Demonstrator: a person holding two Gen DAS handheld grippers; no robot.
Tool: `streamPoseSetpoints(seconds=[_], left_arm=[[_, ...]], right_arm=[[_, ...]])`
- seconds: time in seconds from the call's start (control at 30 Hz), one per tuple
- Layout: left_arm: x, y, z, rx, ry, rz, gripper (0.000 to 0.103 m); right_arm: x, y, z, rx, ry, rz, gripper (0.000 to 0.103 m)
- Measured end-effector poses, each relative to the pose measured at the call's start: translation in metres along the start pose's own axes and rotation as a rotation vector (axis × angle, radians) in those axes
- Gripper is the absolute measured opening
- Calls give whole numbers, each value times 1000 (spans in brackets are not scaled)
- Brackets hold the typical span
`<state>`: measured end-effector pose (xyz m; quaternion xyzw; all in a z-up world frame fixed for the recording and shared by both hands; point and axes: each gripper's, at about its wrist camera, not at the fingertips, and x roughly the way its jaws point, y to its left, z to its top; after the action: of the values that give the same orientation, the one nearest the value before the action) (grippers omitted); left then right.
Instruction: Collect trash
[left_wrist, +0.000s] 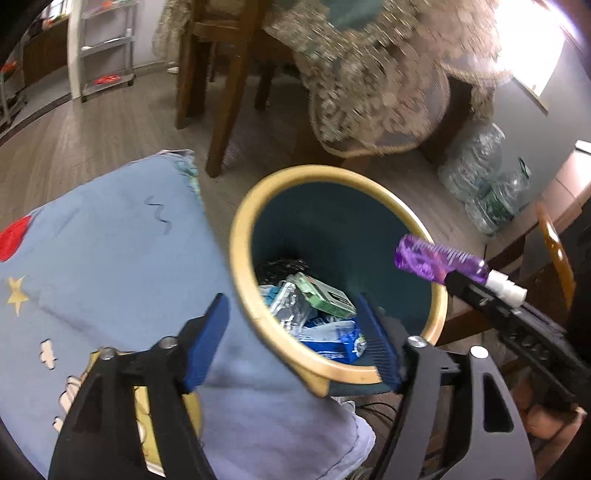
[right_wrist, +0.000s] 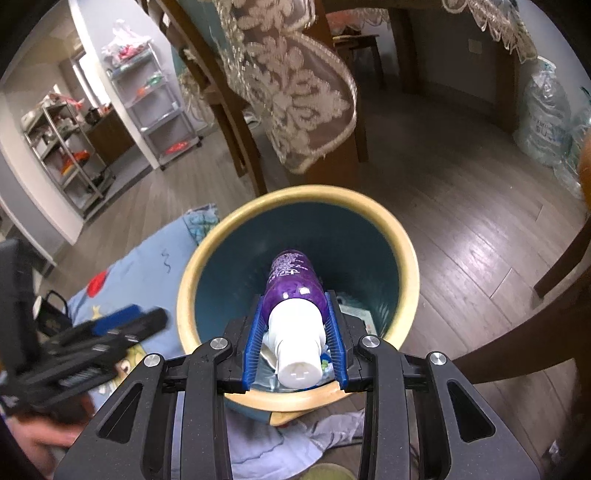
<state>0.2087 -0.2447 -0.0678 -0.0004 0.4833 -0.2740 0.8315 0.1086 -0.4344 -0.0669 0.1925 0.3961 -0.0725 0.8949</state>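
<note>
A round bin with a tan rim (left_wrist: 243, 258) (right_wrist: 192, 280) and a teal inside stands on the floor. In it lie a green box (left_wrist: 325, 295) and blue and white wrappers (left_wrist: 332, 339). My left gripper (left_wrist: 291, 343) hangs open above the bin's near rim, one blue pad over the cloth and the other over the bin's mouth, with nothing gripped. My right gripper (right_wrist: 295, 332) is shut on a purple bottle (right_wrist: 295, 280) (left_wrist: 436, 262) with a white cap (right_wrist: 297, 354), which points into the bin from above its rim. In the right wrist view the left gripper (right_wrist: 122, 325) is a blur at the left.
A light blue cartoon-print cloth (left_wrist: 110, 258) lies left of the bin. Wooden chair legs (left_wrist: 229, 110) and a hanging lace tablecloth (right_wrist: 295, 92) stand behind it. Packs of water bottles (left_wrist: 480, 177) sit at the right, and metal shelves (right_wrist: 159, 103) at the far left.
</note>
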Motion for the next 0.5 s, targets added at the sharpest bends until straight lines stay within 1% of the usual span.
streamPoseSetpoints(seconds=[0.17, 0.33, 0.37, 0.43, 0.5], left_arm=[[-22, 12, -1, -20, -35, 0, 84], [-39, 15, -4, -19, -56, -16, 88], [-42, 14, -4, -15, -61, -15, 89], [-45, 12, -4, -9, -65, -17, 90], [-48, 8, -3, 3, -73, -6, 91]], right_arm=[[16, 11, -4, -41, 38, -16, 34], [28, 16, -10, -59, 82, -38, 34], [28, 18, -10, -64, 86, -41, 35], [25, 19, -11, -71, 84, -41, 41], [20, 21, -10, -80, 77, -40, 43]])
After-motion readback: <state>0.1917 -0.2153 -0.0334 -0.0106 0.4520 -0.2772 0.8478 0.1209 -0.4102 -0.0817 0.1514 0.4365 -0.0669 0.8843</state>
